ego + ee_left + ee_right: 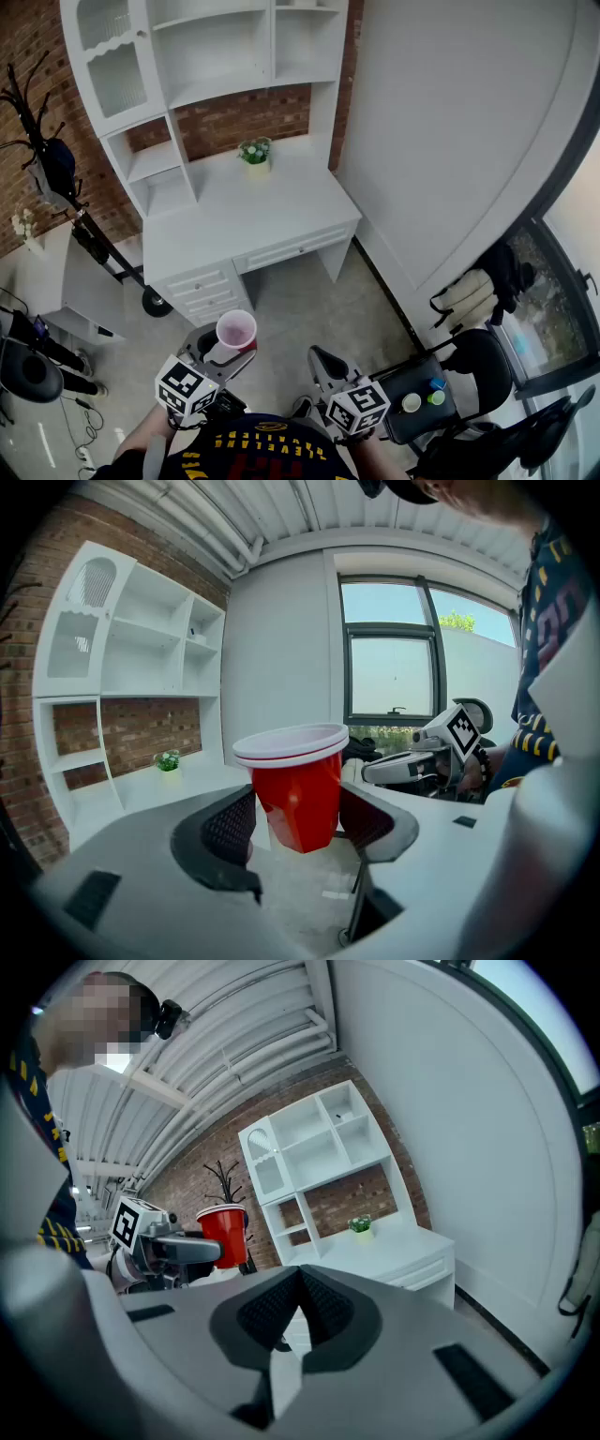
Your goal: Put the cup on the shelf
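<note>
A red plastic cup [298,789] with a white rim sits upright between the jaws of my left gripper [296,825], whose pads press its sides; from the head view the cup [236,331] shows its pale inside, held above the floor in front of the desk. The cup [225,1233] also appears in the right gripper view, at the left. My right gripper [322,365] is shut and empty, held low beside the left one. The white shelf unit [178,75] with open compartments rises over the white desk [244,211] ahead, well beyond both grippers.
A small potted plant [255,151] stands at the back of the desk. A black coat stand [42,141] is at the left by the brick wall. A black chair [473,361] and a small table with cups [422,401] are at the right.
</note>
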`<control>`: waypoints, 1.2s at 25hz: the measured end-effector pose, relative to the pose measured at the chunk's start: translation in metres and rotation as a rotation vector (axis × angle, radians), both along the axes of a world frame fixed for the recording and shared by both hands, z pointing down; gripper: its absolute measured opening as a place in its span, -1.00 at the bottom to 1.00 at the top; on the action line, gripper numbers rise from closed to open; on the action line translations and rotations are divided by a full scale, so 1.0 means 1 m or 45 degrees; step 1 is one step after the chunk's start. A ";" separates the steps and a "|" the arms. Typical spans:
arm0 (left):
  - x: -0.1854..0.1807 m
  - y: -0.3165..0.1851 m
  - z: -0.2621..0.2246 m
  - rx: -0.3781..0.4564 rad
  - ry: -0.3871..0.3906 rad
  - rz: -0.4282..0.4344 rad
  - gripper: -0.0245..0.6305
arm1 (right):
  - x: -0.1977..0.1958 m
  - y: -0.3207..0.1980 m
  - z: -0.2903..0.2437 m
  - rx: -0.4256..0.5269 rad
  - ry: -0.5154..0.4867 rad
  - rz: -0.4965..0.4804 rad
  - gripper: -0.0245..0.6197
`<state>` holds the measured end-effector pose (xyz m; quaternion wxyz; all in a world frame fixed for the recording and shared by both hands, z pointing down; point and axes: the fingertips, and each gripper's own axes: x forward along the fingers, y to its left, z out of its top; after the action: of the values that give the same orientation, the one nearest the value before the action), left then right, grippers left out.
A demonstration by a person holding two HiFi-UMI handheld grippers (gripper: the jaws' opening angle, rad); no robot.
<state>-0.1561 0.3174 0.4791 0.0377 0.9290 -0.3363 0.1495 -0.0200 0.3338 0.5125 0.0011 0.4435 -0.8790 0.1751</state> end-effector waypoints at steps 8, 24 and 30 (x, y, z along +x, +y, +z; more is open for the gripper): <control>0.008 0.024 -0.009 0.014 0.012 0.044 -0.07 | -0.011 0.035 0.002 -0.021 0.013 -0.016 -0.91; 0.030 0.007 0.000 -0.053 0.006 0.074 -0.07 | 0.009 0.010 0.011 -0.026 -0.062 0.025 -0.91; 0.050 -0.011 -0.003 -0.046 0.010 0.075 -0.07 | 0.024 -0.006 0.012 -0.034 -0.055 0.006 -0.91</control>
<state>-0.1060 0.3062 0.4764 0.0515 0.9383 -0.3058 0.1530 0.0038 0.3282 0.5249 -0.0124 0.4416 -0.8753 0.1964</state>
